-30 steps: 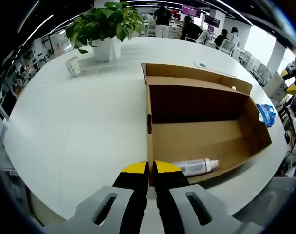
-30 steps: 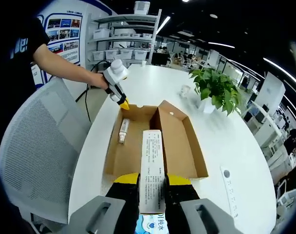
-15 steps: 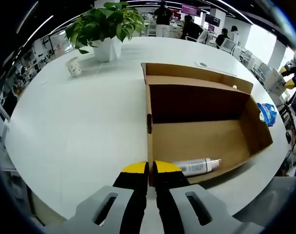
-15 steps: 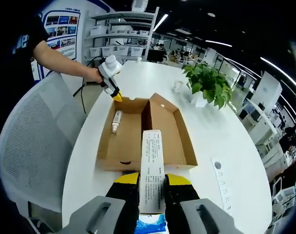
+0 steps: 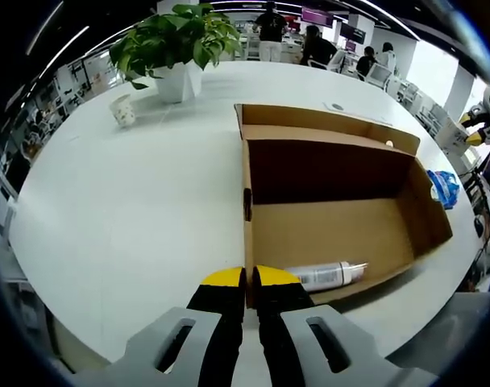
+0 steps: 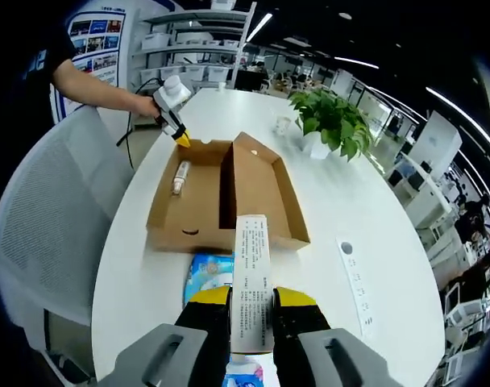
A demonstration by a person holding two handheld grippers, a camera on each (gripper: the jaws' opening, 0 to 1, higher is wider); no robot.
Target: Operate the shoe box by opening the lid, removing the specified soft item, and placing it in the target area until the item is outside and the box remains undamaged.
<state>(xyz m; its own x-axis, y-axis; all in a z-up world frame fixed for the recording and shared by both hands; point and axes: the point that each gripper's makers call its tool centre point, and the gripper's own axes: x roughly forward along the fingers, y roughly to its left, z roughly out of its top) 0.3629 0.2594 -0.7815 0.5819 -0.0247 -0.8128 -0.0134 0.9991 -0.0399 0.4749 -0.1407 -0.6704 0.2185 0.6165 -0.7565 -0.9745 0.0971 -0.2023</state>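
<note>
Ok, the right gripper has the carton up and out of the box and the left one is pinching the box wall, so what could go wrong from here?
The left gripper clamps the shoe box wall at a corner; pulling could crease or tear the cardboard. The right gripper holds the white carton only at its lower end, so it might tip or slip. The blue packet lies just outside the box, and a careless set-down could land on it.

The open shoe box point(image 6: 221, 193) takes up the desk point(image 5: 124, 210) near its edge by the mesh chair point(image 6: 35, 242). Broad bare desk lies between the box and the plant point(image 5: 176, 40) and cup point(image 5: 121, 109) toward the far edge.
</note>
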